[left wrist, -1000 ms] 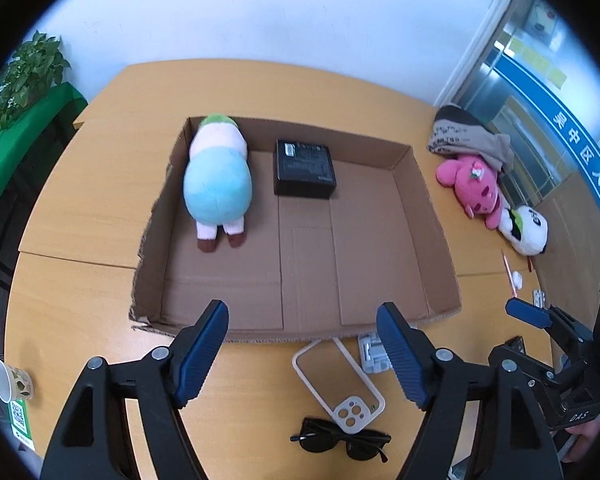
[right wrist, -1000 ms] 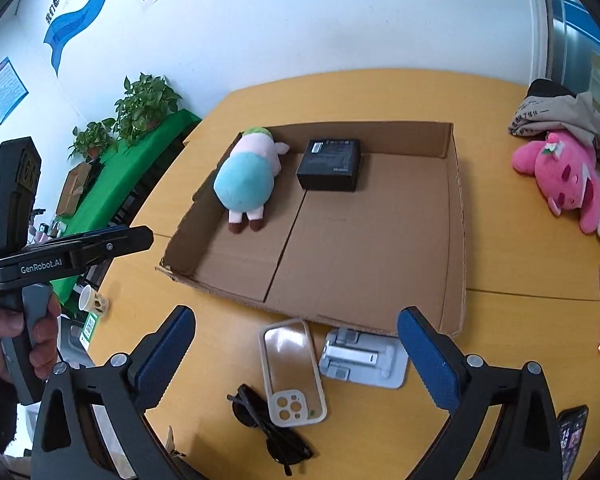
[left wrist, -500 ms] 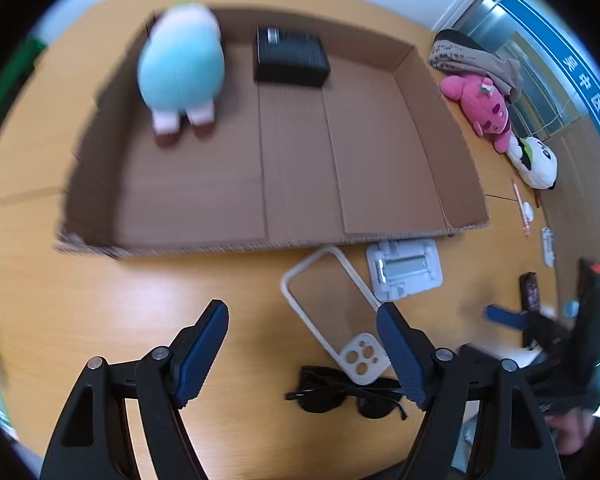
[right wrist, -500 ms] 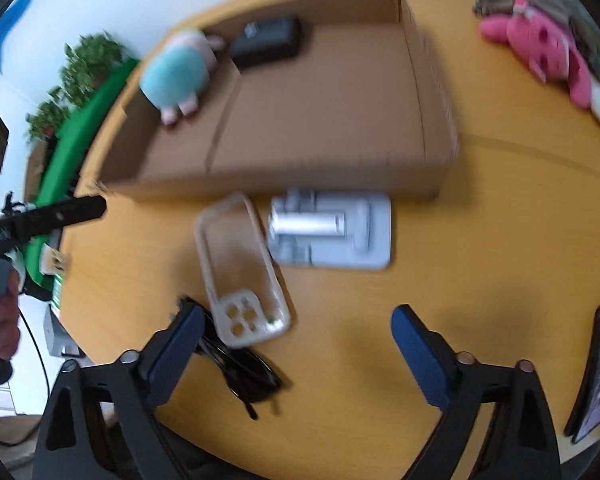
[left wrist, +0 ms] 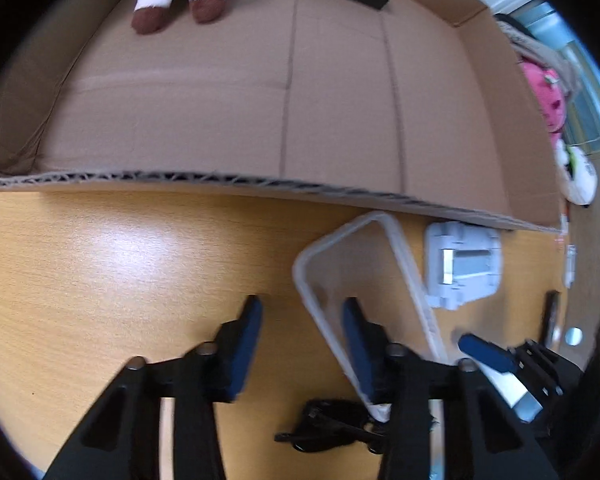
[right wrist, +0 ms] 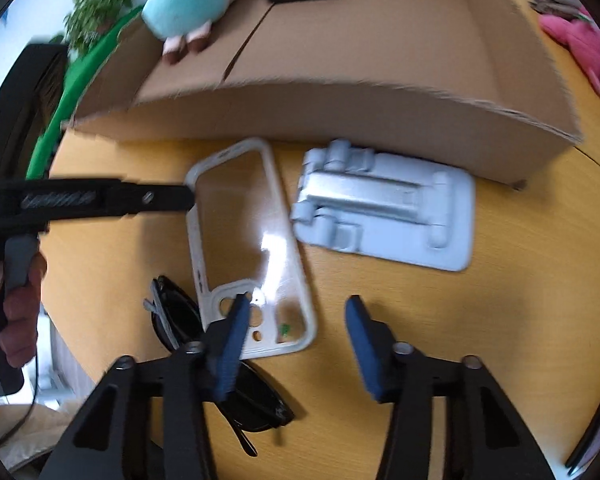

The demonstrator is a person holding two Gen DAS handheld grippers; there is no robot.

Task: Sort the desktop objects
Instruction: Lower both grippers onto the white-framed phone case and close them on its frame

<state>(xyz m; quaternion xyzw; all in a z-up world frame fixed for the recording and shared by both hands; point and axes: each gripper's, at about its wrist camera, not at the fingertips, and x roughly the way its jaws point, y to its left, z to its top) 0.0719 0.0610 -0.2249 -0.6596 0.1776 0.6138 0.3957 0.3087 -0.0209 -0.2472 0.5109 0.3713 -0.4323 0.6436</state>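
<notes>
Phone case (right wrist: 252,248): clear, flat on the wooden surface (left wrist: 120,280), just near of the cardboard box (left wrist: 260,120).
Grey stand (right wrist: 384,212): right of the case.
Sunglasses (right wrist: 220,364): near-left, partly under the case.
Left gripper (left wrist: 302,312): jaws just narrowed, parted, straddling the case's left rim, nothing pinched.
Right gripper (right wrist: 296,312): jaws just narrowed, parted, over the case's near-right corner.

left gripper (left wrist: 300,320) and right gripper (right wrist: 296,320) both pitched steeply down, jaws just been closing, part-open, nothing between pads.
</notes>
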